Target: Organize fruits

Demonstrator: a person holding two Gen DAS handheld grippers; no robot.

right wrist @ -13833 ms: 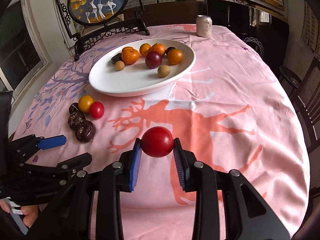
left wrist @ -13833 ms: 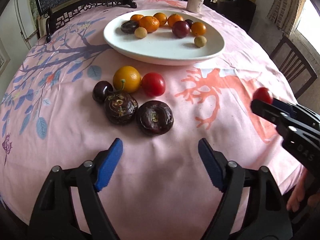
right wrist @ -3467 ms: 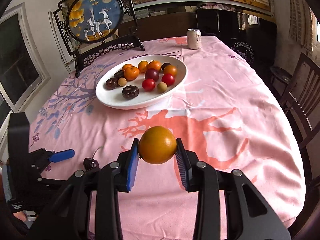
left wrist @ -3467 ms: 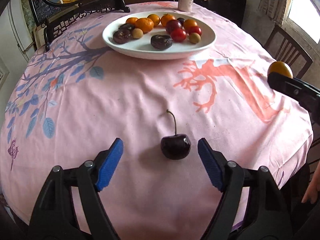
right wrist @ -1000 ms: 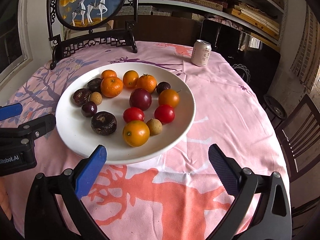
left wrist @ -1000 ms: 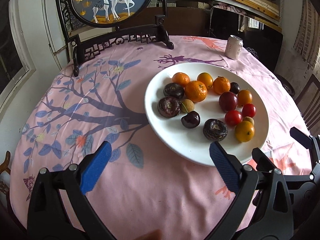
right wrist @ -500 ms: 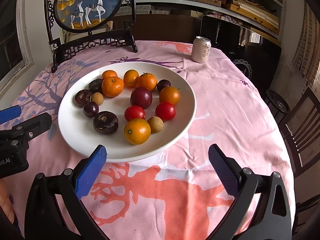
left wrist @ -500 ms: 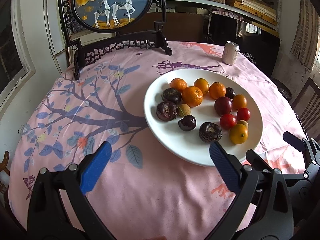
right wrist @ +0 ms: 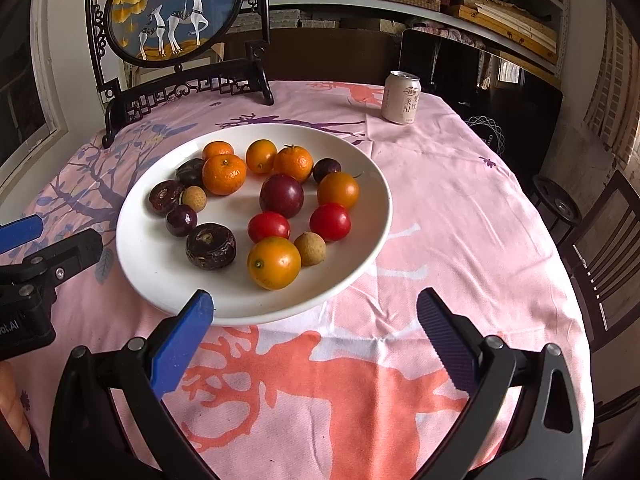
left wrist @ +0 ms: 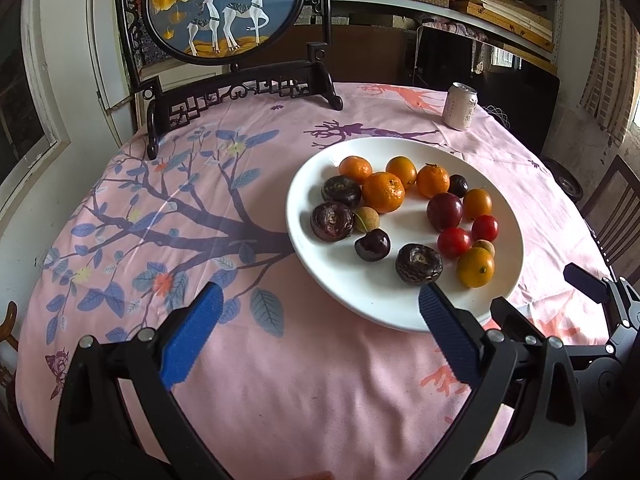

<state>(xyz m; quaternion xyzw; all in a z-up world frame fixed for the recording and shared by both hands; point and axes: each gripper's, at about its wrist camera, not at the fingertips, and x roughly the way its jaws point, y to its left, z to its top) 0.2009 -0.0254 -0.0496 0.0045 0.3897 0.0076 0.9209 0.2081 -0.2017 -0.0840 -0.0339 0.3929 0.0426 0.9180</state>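
fruits [right wrist: 274,263] all on plate [right wrist: 360,168] now, both grippers empty, wide apart

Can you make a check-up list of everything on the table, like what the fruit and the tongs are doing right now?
Surface: round table under a pink tablecloth printed with trees and deer; no loose fruit seen on the cloth.
Job's things: white plate holds all the fruit: oranges, red tomatoes, a plum, brown water chestnuts, a dark cherry and small tan longans.
Clutter: one drink can upright, beyond the plate.
Tongs: left tongs open and empty; right tongs open and empty, near the plate's front rim.
Cables: nothing seen.
Surroundings: deer picture screen in a dark stand, wooden chairs, shelves behind.
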